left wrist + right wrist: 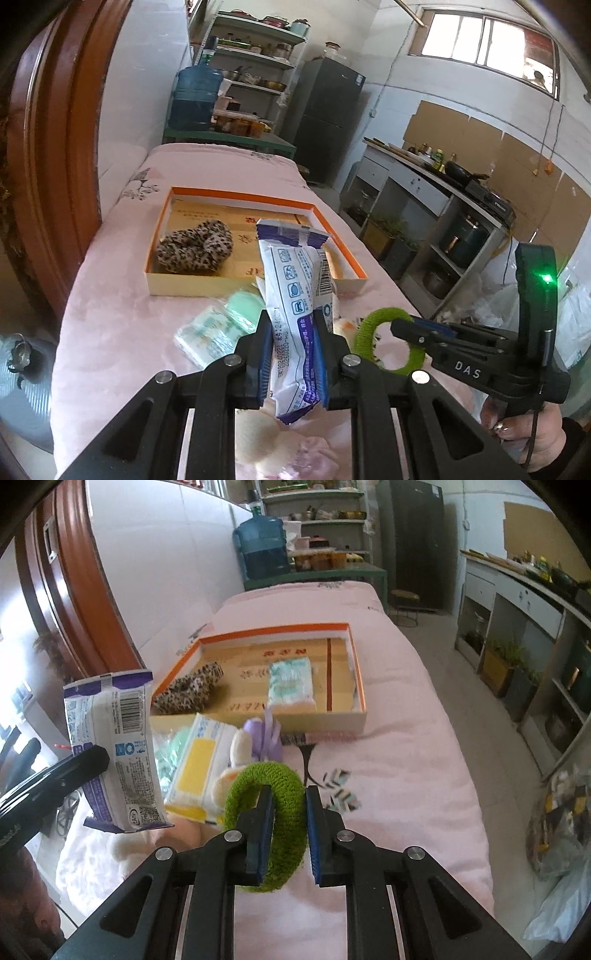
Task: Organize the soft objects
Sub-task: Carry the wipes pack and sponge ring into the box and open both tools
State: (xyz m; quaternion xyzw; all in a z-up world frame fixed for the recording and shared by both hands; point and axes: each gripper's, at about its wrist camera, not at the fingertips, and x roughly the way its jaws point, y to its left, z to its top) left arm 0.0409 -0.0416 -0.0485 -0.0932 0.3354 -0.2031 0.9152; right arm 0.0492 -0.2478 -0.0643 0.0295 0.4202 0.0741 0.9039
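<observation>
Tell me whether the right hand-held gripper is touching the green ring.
Touching. The right wrist view shows the right hand-held gripper with its blue pads clamped on the band of the green ring, one pad inside the loop and one outside.

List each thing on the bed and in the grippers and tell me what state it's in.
Left gripper: shut on white and purple packet, lifted.
Right gripper: shut on green ring, lifted.
Orange box: open, on the bed.
Leopard scrunchie: lying in the box.
Tissue pack: lying flat in the box.
</observation>
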